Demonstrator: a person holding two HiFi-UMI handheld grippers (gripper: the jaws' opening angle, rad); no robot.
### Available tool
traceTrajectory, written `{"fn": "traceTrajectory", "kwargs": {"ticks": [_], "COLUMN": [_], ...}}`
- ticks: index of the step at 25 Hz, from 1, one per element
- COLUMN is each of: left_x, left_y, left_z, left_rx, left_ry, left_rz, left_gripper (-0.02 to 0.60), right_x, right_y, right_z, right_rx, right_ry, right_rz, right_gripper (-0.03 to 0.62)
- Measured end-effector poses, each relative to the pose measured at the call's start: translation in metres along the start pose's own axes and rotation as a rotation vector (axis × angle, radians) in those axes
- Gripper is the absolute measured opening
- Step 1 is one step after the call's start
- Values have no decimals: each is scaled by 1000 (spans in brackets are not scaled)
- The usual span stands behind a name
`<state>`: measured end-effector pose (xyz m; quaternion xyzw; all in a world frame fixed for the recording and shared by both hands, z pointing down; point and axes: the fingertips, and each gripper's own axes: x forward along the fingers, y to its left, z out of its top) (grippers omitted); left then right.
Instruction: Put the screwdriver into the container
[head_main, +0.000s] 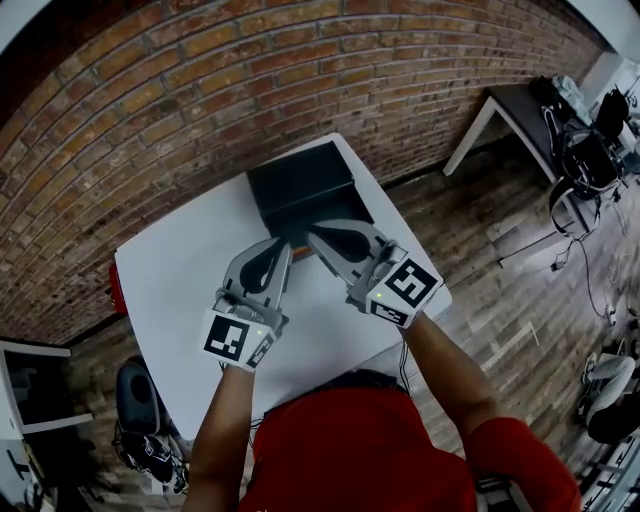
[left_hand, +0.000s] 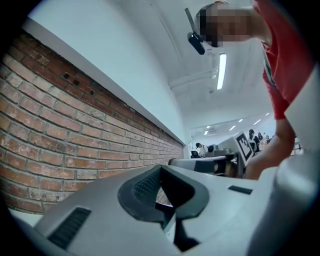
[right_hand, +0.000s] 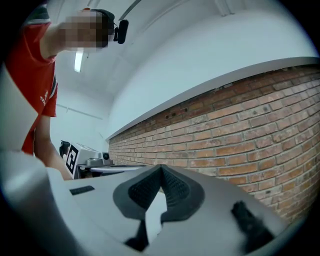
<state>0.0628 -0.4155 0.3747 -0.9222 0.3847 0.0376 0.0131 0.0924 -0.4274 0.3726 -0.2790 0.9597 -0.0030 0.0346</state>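
A black box-shaped container (head_main: 305, 190) stands at the far edge of the white table (head_main: 180, 280). Just in front of it a small orange piece, perhaps the screwdriver (head_main: 300, 248), shows between the two gripper tips; the rest of it is hidden. My left gripper (head_main: 283, 243) and right gripper (head_main: 313, 237) lie side by side, both pointing at the container. In the left gripper view the left gripper (left_hand: 160, 167) has its jaws meeting at the tip with nothing between them. The right gripper (right_hand: 161, 166) looks the same in its own view. Both views tilt up at wall and ceiling.
A brick wall (head_main: 200, 90) runs behind the table. A red object (head_main: 117, 287) hangs at the table's left edge, with a black chair (head_main: 135, 395) below it. Another table (head_main: 510, 105) and chairs with cables (head_main: 585, 160) stand at the right.
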Motion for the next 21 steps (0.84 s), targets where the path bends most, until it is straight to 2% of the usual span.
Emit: {"fn": "traceTrajectory", "kwargs": {"ticks": [21], "left_x": [-6], "left_y": [-13], "left_z": [7], "left_rx": [-9], "left_ry": [-26], "left_rz": [-29], "left_gripper": [12], "right_x": [-16], "right_y": [9], "right_z": [-1], "right_rx": [-30], "right_ry": [22], "right_rz": [-23], "right_gripper": [31]}}
